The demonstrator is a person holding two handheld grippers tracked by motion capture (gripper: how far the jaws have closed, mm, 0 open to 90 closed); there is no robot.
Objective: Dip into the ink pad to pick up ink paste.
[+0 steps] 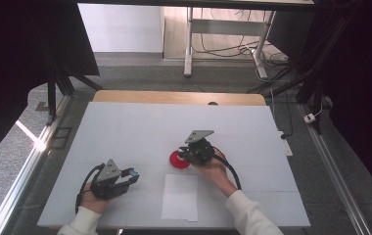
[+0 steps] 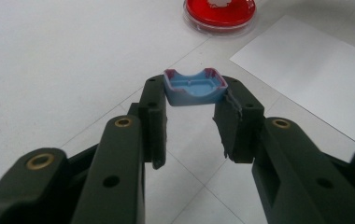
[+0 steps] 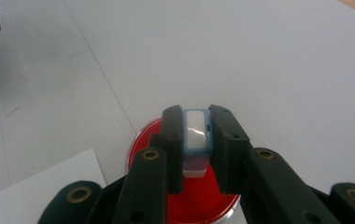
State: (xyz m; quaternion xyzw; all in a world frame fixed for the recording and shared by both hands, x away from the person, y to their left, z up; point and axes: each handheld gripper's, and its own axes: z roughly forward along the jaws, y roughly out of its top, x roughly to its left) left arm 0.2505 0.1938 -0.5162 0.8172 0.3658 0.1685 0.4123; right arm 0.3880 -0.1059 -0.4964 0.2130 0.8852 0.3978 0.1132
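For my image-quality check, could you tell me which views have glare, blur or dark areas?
High view: both side edges are dark, with sun glare on the floor at left. Left gripper view: the near black claw arms are soft, the blue cap sharper. Right gripper view: evenly lit, the red dish saturated.

Ahead of me lies a white table cover (image 1: 140, 132) marked with faint seams, spread over a light wooden tabletop (image 1: 174, 97) whose far edge peeks out beyond it. A plain white sheet of paper (image 1: 180, 197) lies flat near my edge. Past the table I see grey carpet (image 1: 140, 73), a white metal desk frame (image 1: 190, 44) and tangled black cables (image 1: 223, 49) on the floor.
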